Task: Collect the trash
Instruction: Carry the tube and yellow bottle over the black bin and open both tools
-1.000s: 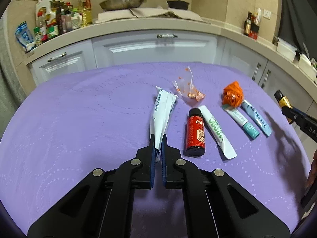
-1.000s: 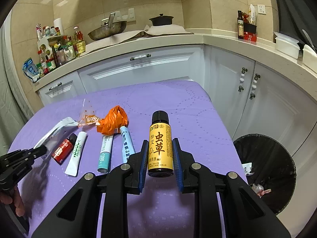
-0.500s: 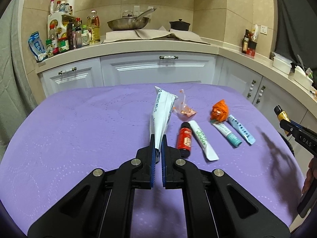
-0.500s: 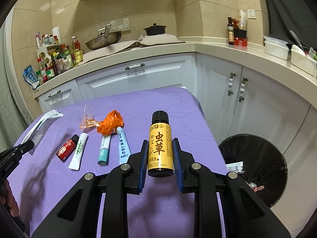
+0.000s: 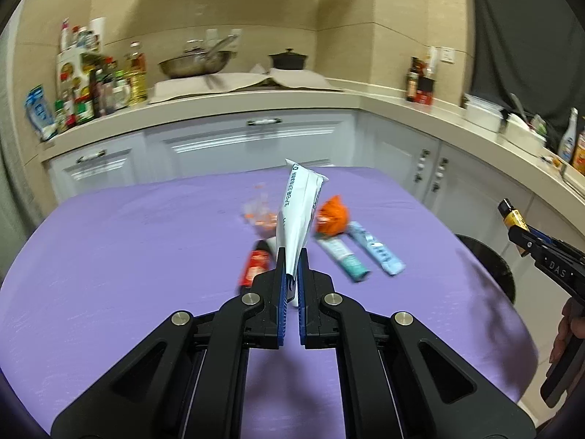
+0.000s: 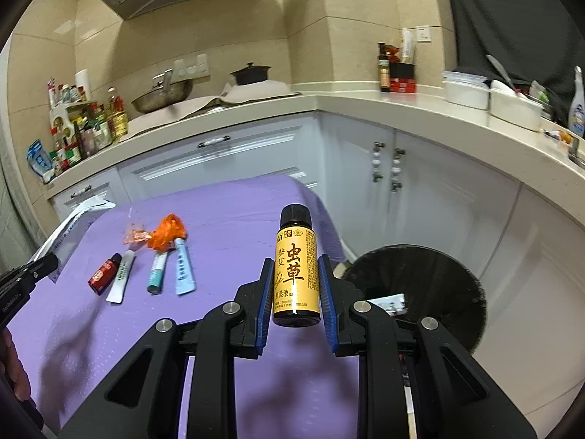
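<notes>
Centre frame, left wrist view: left gripper (image 5: 289,274), jaws nearly together, clamped on the lower end of a white flattened tube (image 5: 299,212) that rises toward mid-frame, clear of the purple counter (image 5: 128,256).

Centre frame, right wrist view: right gripper (image 6: 296,285), jaws narrow, pressed on both sides of a yellow-labelled bottle (image 6: 296,270) with a black cap, held upright above the counter's right edge.

Left of centre, right wrist view, lying on the counter, listed from left to right:
- red bottle (image 6: 104,274), black cap, on its side;
- white tube (image 6: 122,280), just beside the red bottle;
- teal-capped tube (image 6: 158,272);
- pale blue tube (image 6: 184,270), near the teal-capped one;
- orange crumpled wrapper (image 6: 166,234), at the upper ends of the two tubes;
- clear wrapper with orange print (image 6: 135,236), just left of the orange one.

Lower right, right wrist view: black trash bin (image 6: 420,292) on the floor beside the counter, open-topped, a scrap of white packaging inside.

Upper frame, both views: kitchen worktop along the wall with a wok (image 6: 162,95), a dark lidded pot (image 6: 252,73) and a rack of bottles (image 6: 84,120) at left; white cabinets (image 6: 219,161) below.

Right edge, left wrist view: right gripper with its bottle and part of a hand (image 5: 568,329).
</notes>
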The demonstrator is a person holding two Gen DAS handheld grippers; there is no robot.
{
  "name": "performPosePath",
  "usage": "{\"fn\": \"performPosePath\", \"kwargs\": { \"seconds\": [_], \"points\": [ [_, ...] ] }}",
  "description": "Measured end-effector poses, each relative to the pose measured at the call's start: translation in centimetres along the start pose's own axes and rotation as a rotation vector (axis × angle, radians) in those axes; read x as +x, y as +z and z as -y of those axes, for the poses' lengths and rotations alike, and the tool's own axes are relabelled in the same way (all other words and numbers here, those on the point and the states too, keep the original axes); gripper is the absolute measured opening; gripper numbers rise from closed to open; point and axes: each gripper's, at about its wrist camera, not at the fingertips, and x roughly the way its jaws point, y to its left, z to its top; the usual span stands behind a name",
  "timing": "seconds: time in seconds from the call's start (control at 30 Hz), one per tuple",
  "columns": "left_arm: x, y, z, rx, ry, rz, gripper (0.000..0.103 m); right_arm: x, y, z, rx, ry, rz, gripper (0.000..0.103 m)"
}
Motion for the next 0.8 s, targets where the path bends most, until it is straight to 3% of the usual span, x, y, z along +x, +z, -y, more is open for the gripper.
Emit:
{"fn": "performPosePath", "kwargs": {
  "seconds": [0.33,0.8],
  "points": [
    [1.4,0.6,7.6,0.086,-0.125,0.005,0.005,-1.5,-0.5,4.5,0.055,-0.079,0.022,0.025],
    [4.5,1.4,16.9,0.188,-0.232,0.001,0.005,-1.8,-0.4,10.1,0.11,-0.17,0.044,0.025]
  ]
}}
